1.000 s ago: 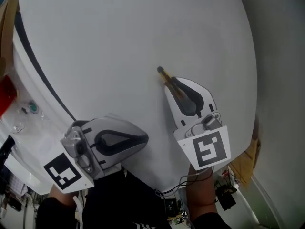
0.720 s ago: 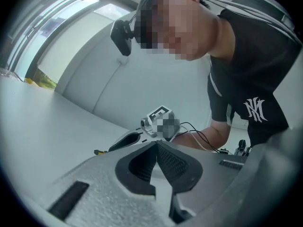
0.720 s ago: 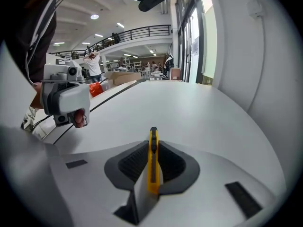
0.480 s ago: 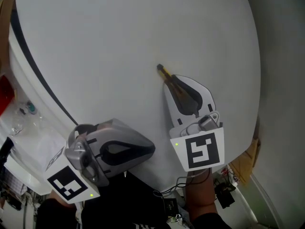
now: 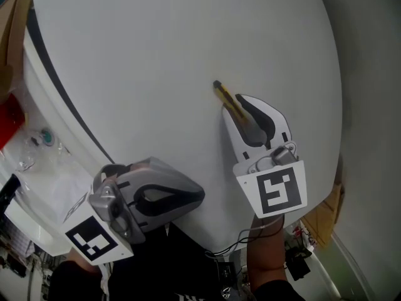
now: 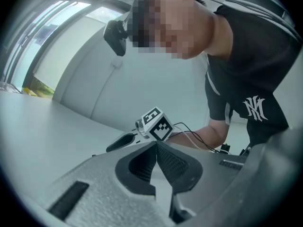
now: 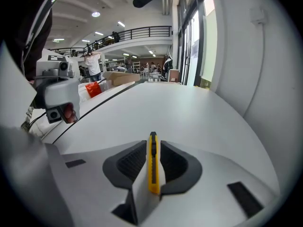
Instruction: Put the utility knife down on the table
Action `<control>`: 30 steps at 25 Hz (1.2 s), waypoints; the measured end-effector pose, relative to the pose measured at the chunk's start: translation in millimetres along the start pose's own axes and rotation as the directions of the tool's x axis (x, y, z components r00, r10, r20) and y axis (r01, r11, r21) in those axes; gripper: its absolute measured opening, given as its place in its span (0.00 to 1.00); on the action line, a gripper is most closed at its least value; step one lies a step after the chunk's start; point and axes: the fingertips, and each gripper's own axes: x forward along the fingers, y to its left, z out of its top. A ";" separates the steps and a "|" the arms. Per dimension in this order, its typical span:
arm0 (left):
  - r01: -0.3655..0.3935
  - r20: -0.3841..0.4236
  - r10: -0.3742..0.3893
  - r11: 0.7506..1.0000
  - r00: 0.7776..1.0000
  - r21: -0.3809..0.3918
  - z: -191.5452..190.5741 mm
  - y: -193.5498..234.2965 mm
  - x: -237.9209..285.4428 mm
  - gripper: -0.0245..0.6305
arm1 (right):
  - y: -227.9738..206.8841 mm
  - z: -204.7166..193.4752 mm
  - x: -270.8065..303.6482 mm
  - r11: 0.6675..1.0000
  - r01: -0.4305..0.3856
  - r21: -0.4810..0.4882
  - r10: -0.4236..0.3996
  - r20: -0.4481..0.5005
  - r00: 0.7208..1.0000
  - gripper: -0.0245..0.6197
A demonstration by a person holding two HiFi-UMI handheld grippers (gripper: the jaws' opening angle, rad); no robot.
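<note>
The right gripper (image 5: 235,105) reaches out from the near edge over the white table (image 5: 156,55), the person's forearm (image 5: 266,253) coming up behind it from below the rim. Its jaws are closed on the utility knife (image 5: 222,93). The yellow body stands on its narrow edge between the ribbed pads, and the front end sticks out past the fingertips, pointing away and to the left. The knife is low over the tabletop, a little right of the middle, but I cannot tell whether it touches the surface.

The left gripper (image 5: 199,196) hangs back at the near rim, turned across towards the right one and well apart from it. Its jaws are pressed together with nothing between them.

Ahead of the knife the tabletop is bare all the way to the far curve. On the right the rim runs close along a pale wall (image 7: 246,56). On the left a dark seam (image 5: 56,93) follows the table's edge. Beyond it a lower white ledge (image 5: 56,180) carries some clear plastic bits too small to make out.

A cardboard box (image 7: 118,78) stands past the far end of the table, and I cannot see what is in it.
</note>
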 end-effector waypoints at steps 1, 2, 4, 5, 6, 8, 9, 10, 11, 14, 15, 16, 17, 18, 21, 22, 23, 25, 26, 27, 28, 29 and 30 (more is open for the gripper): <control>0.001 0.004 -0.001 1.000 1.000 0.006 0.1 -2.0 -3.0 0.05 | -0.9 4.9 -5.7 1.000 0.009 -0.003 -0.009 0.020 1.000 0.16; 0.003 0.016 -0.003 1.000 1.000 0.008 0.9 -3.8 -6.9 0.05 | -1.2 10.8 -12.2 1.000 0.018 -0.006 -0.018 0.046 0.999 0.16; -0.003 0.067 0.005 1.000 0.998 -0.019 4.1 -9.5 -17.4 0.05 | 3.6 23.1 -30.1 1.000 0.024 0.007 -0.024 0.117 0.993 0.13; -0.014 0.090 0.016 1.000 0.996 -0.028 6.1 -14.7 -22.1 0.05 | 9.4 28.1 -42.7 1.000 0.016 0.019 -0.019 0.155 0.988 0.10; -0.031 0.100 0.033 0.999 0.994 -0.017 7.8 -21.7 -25.0 0.05 | 17.0 31.9 -57.8 1.000 0.007 0.025 -0.012 0.189 0.982 0.08; -0.087 0.073 0.084 0.996 0.994 0.034 7.9 -41.1 -25.7 0.05 | 35.7 33.2 -93.9 1.000 0.003 0.017 -0.006 0.237 0.972 0.07; -0.121 0.037 0.120 0.992 0.992 0.028 4.3 -52.7 -25.7 0.05 | 45.9 31.5 -113.7 1.000 0.006 0.006 -0.008 0.255 0.967 0.06; -0.152 0.000 0.152 0.988 0.988 -0.008 0.2 -64.0 -26.7 0.05 | 56.2 30.0 -133.7 1.000 0.011 -0.006 -0.009 0.278 0.961 0.06; -0.171 -0.012 0.171 0.984 0.985 -0.042 0.8 -74.7 -28.4 0.05 | 67.1 29.6 -154.0 1.000 0.016 -0.018 -0.009 0.305 0.952 0.06; -0.170 0.060 0.174 0.983 0.983 -0.061 27.5 -120.3 -31.1 0.05 | 113.9 29.7 -226.1 0.999 0.004 -0.036 0.010 0.390 0.921 0.05; -0.167 0.074 0.172 0.984 0.982 -0.064 35.8 -142.9 -30.2 0.05 | 134.3 28.3 -253.5 0.999 -0.008 -0.041 0.024 0.412 0.911 0.05; -0.166 0.081 0.171 0.984 0.982 -0.064 42.4 -168.0 -28.4 0.05 | 155.8 26.3 -281.4 0.999 -0.024 -0.049 0.043 0.431 0.901 0.05; -0.167 0.084 0.172 0.984 0.982 -0.058 47.5 -194.2 -26.1 0.05 | 177.7 23.8 -309.4 0.998 -0.041 -0.057 0.063 0.448 0.892 0.05; -0.168 0.086 0.171 0.985 0.982 -0.043 51.0 -220.5 -23.9 0.05 | 199.2 21.0 -337.4 0.996 -0.058 -0.066 0.082 0.467 0.881 0.05; -0.163 0.101 0.162 0.987 0.982 0.001 67.2 -297.0 -17.8 0.05 | 253.7 13.9 -417.1 0.992 -0.086 -0.090 0.121 0.534 0.836 0.05; -0.162 0.105 0.161 0.987 0.981 0.002 76.8 -321.8 -17.1 0.05 | 267.7 12.2 -439.6 0.991 -0.092 -0.092 0.128 0.555 0.822 0.05; -0.158 0.110 0.156 0.987 0.982 0.013 87.0 -345.0 -18.2 0.05 | 278.8 11.6 -459.4 0.991 -0.098 -0.089 0.131 0.576 0.807 0.05; -0.153 0.129 0.145 0.986 0.981 0.058 109.2 -386.8 -24.8 0.05 | 294.2 13.3 -493.7 0.991 -0.119 -0.066 0.134 0.617 0.775 0.05; -0.158 0.139 0.146 0.984 0.979 0.083 119.5 -405.1 -29.4 0.05 | 300.4 13.9 -508.7 0.990 -0.134 -0.053 0.137 0.635 0.760 0.05; -0.169 0.143 0.153 0.980 0.978 0.107 128.4 -421.2 -34.5 0.05 | 306.7 14.0 -522.1 0.988 -0.150 -0.043 0.142 0.650 0.746 0.05; -0.184 0.140 0.165 0.974 0.976 0.130 136.5 -434.9 -40.0 0.05 | 313.1 14.4 -533.9 0.986 -0.163 -0.041 0.148 0.664 0.733 0.05; -0.198 0.134 0.179 0.969 0.975 0.147 144.5 -446.7 -45.9 0.05 | 319.0 15.9 -544.2 0.985 -0.168 -0.040 0.151 0.678 0.720 0.05; -0.208 0.126 0.188 0.964 0.974 0.163 152.3 -457.0 -52.2 0.05 | 324.2 17.5 -552.5 0.985 -0.168 -0.036 0.147 0.689 0.710 0.05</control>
